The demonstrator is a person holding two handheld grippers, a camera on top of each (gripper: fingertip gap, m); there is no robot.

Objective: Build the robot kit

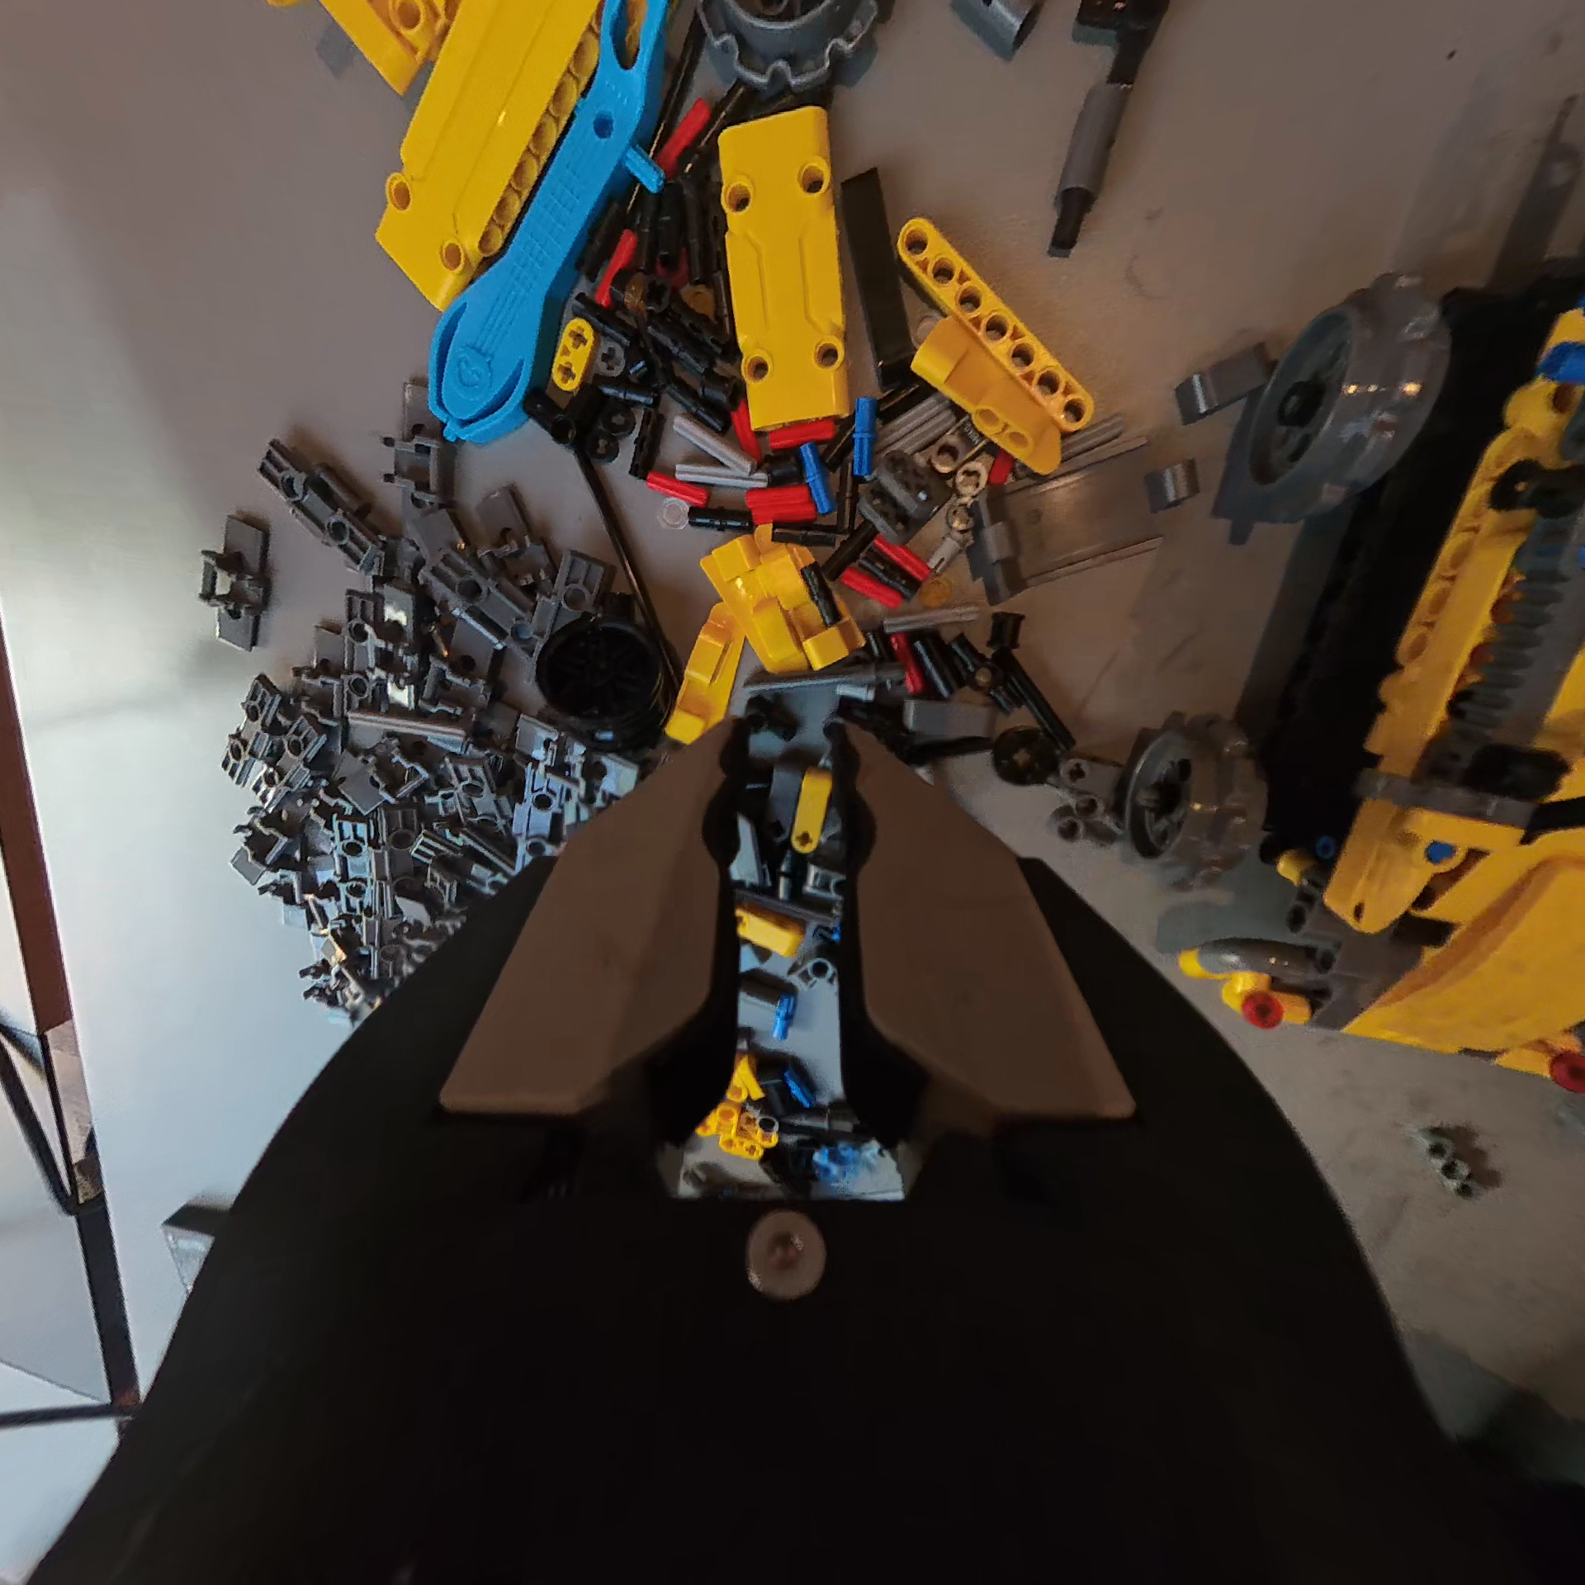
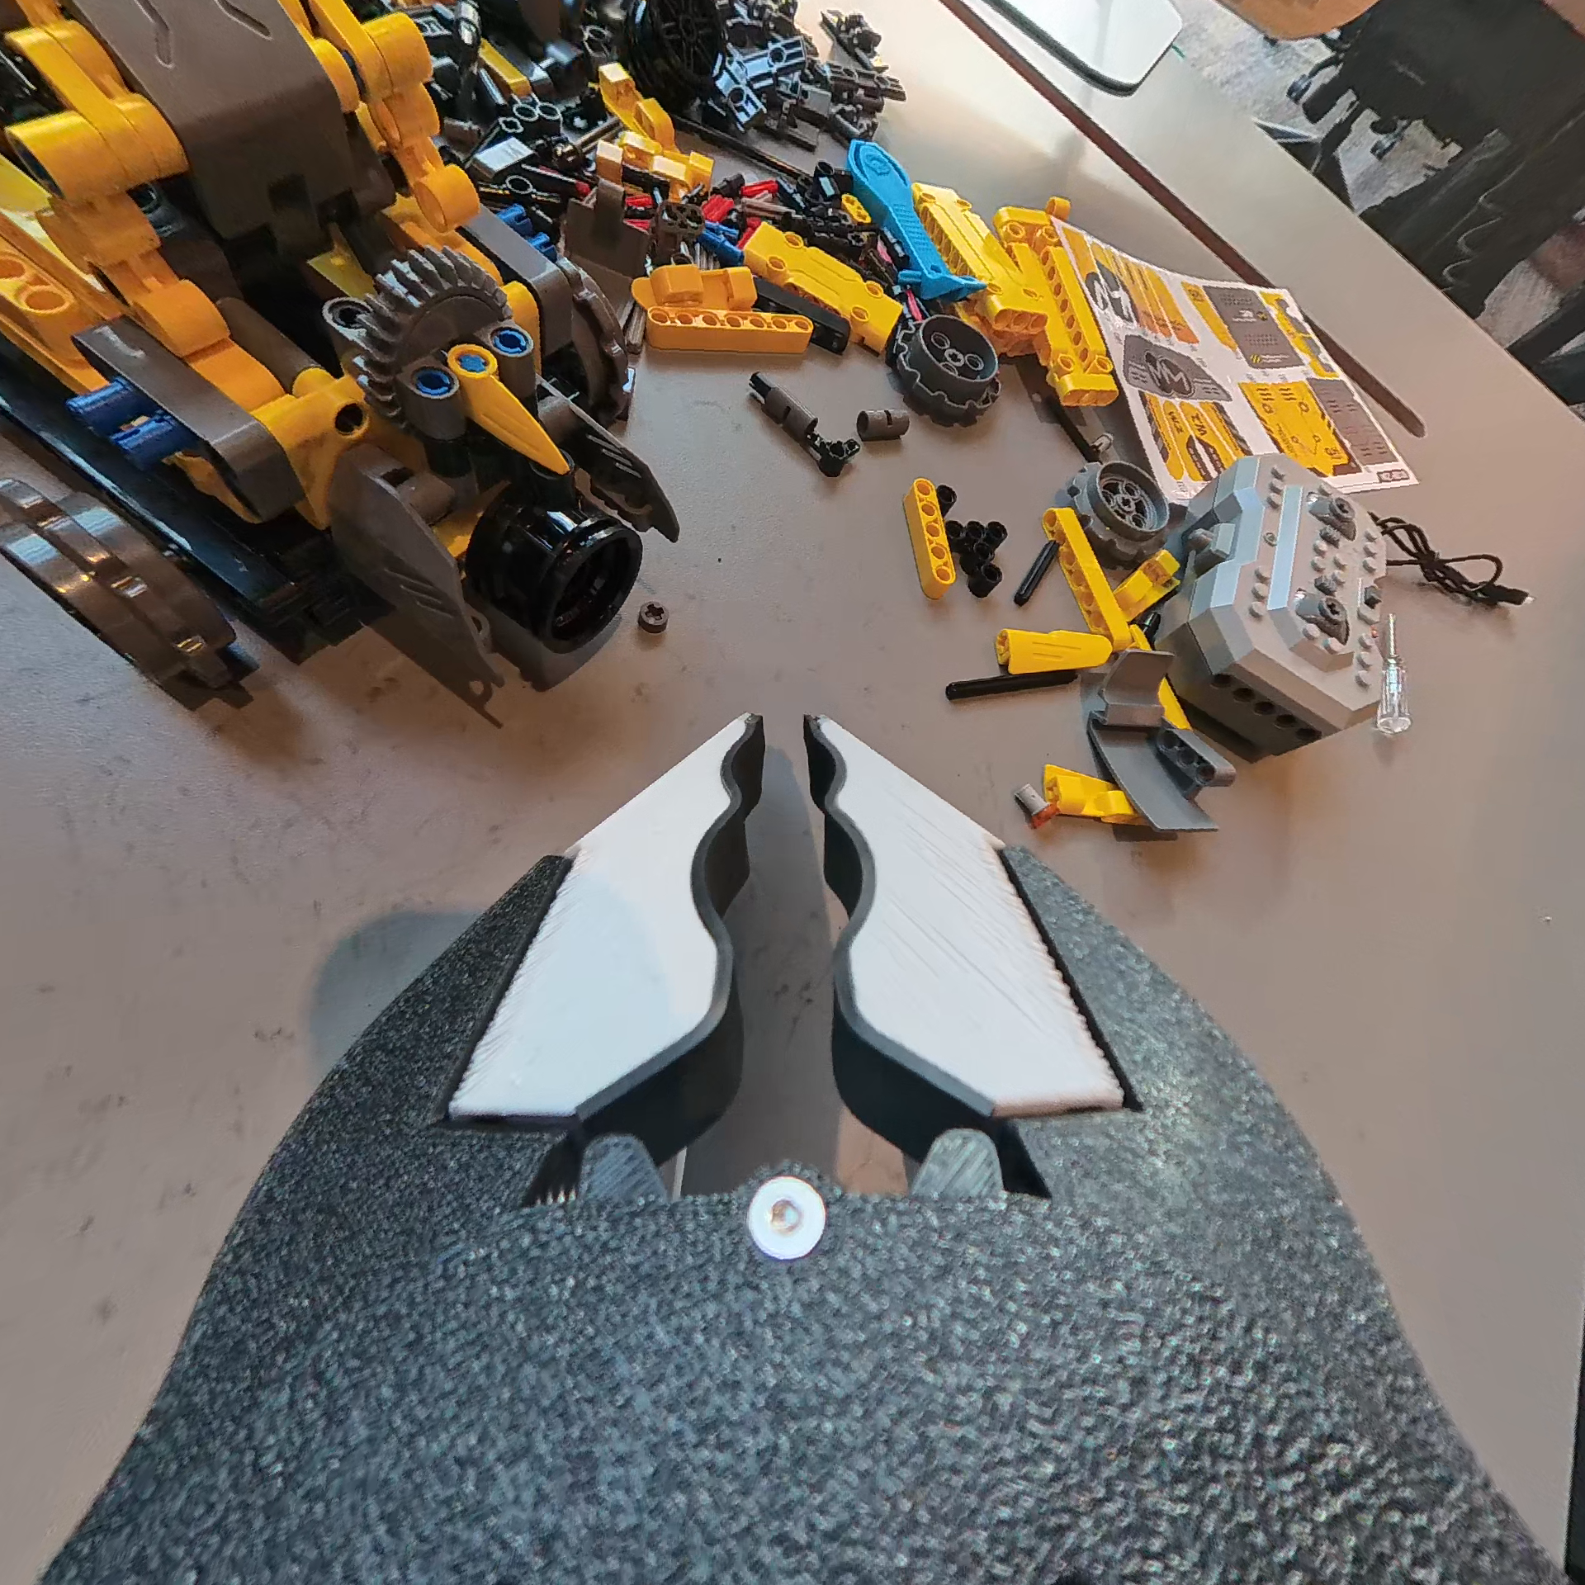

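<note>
Left wrist view: left gripper (image 1: 785,738) was held narrowly parted over loose bricks (image 1: 772,480); right gripper (image 2: 783,729) likewise, empty, near model (image 2: 283,343).

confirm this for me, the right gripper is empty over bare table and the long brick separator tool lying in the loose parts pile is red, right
Not quite. The right gripper is empty over bare table, but the brick separator tool is blue, not red. The left wrist view shows it lying beside a long yellow panel; the right wrist view shows it blue too.
</note>
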